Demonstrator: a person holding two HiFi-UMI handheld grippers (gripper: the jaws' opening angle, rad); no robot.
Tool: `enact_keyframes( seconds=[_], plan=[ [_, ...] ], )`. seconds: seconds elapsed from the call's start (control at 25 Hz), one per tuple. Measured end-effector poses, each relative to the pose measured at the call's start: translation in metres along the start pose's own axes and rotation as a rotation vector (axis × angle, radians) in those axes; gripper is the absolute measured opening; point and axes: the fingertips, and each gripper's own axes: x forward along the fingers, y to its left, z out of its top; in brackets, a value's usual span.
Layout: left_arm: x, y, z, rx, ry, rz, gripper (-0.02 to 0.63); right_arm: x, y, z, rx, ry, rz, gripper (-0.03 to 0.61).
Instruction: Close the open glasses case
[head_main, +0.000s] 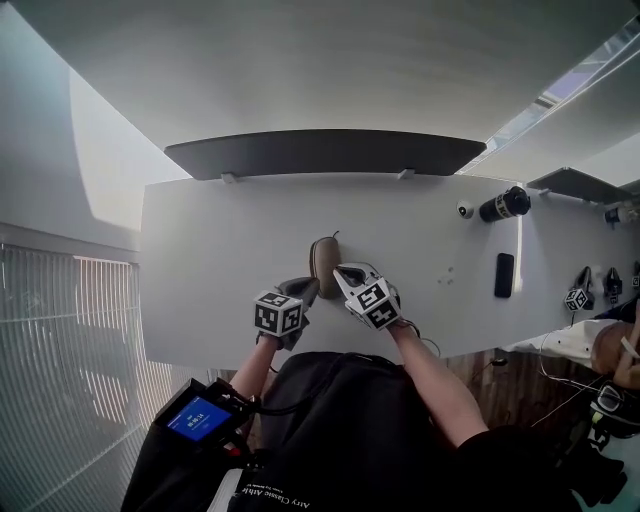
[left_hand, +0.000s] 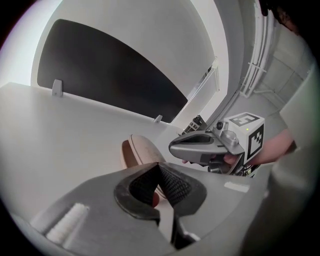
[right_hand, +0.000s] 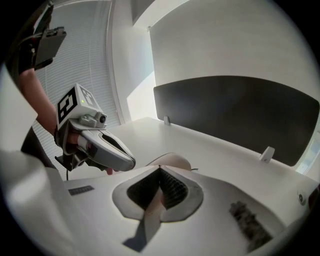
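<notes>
Left claw (left_hand: 159, 166) and right claw (right_hand: 160, 170) closed, empty; best press evenly on the glasses case (head_main: 323, 264) just ahead

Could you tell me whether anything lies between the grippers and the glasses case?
Nothing visible does: the case lies on the table just ahead of the left gripper and right gripper, both shut.

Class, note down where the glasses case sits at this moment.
In the head view the glasses case lies centrally on the white table, just ahead of the left gripper and right gripper, between their tips.
</notes>
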Motion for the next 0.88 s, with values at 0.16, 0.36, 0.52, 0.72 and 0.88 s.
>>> enact_keyframes(
  seconds=[0.16,0.36,0.52,0.72,0.88],
  plan=[
    [-0.015,-0.012,0.015,0.052,-0.067,0.005,0.006,-0.026,0.004,0.019,-0.017,-0.125,-0.024,0.005],
    [-0.042,-0.048,0.041,0.227,-0.218,0.030,0.006,-0.077,0.015,0.043,0.022,-0.297,-0.026,0.005],
    [-0.046,-0.081,0.044,0.417,-0.262,-0.015,0.006,-0.108,0.026,0.047,0.039,-0.343,-0.049,0.005],
    [-0.071,-0.104,0.043,0.510,-0.283,-0.037,0.006,-0.119,0.049,0.045,0.089,-0.356,-0.037,0.005],
    [-0.085,-0.109,0.036,0.518,-0.292,-0.033,0.006,-0.126,0.054,0.041,0.095,-0.354,-0.054,0.005]
  ],
)
